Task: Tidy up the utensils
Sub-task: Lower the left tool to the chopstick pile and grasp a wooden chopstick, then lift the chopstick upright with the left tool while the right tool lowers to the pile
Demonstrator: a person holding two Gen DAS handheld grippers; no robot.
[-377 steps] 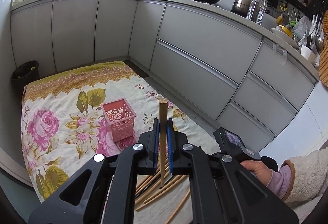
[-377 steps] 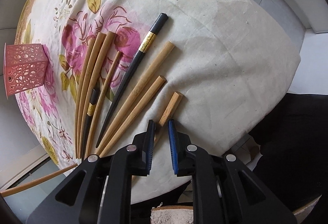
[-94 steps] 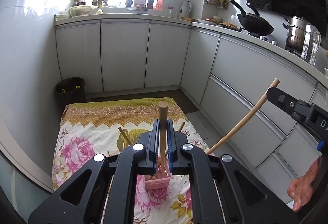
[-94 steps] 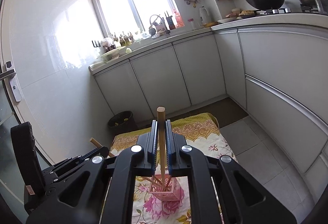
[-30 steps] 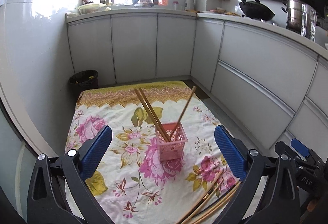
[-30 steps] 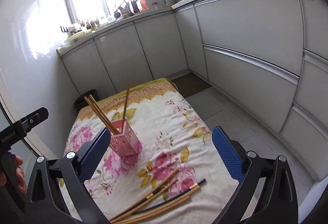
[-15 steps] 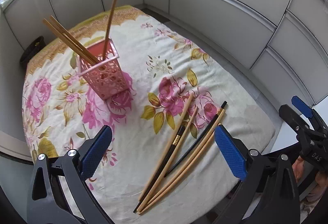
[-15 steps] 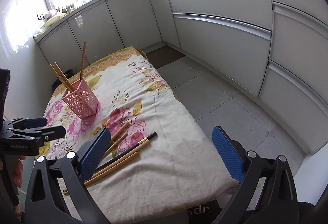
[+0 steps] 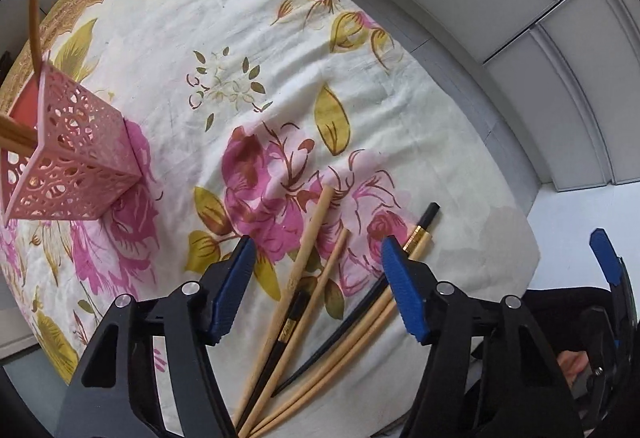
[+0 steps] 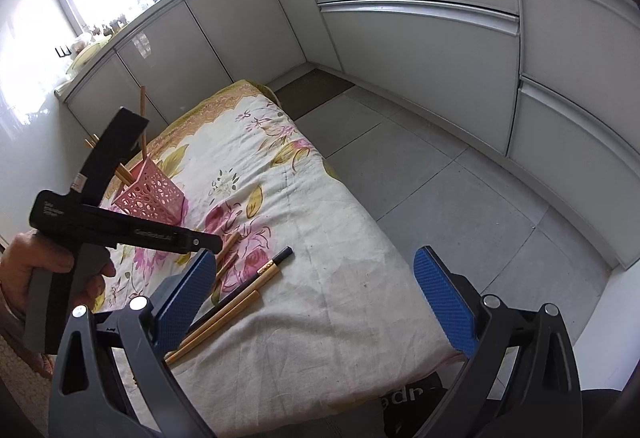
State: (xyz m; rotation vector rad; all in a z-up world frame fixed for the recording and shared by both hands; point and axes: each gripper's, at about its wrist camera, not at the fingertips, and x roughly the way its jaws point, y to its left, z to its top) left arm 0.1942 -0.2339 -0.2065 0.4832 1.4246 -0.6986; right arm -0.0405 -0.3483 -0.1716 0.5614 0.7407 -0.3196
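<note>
Since a second ago your left gripper (image 9: 316, 258) dropped over the smooth bamboo chopsticks (image 9: 316, 238) (jaws closing, pads untouched) beside the perforated pink holder (image 9: 76, 157); your right gripper (image 10: 316, 294) gapes, angled down

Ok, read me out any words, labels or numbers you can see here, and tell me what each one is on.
"edn": white letters, cut off, on a black thing below the cloth's near edge.
White print on the left gripper (jaws closing, chopsticks between them, not pinched): too blurred to read.
Smaller print on its body: too small to read.
Faint mark on a pale chopstick: unreadable.
</note>
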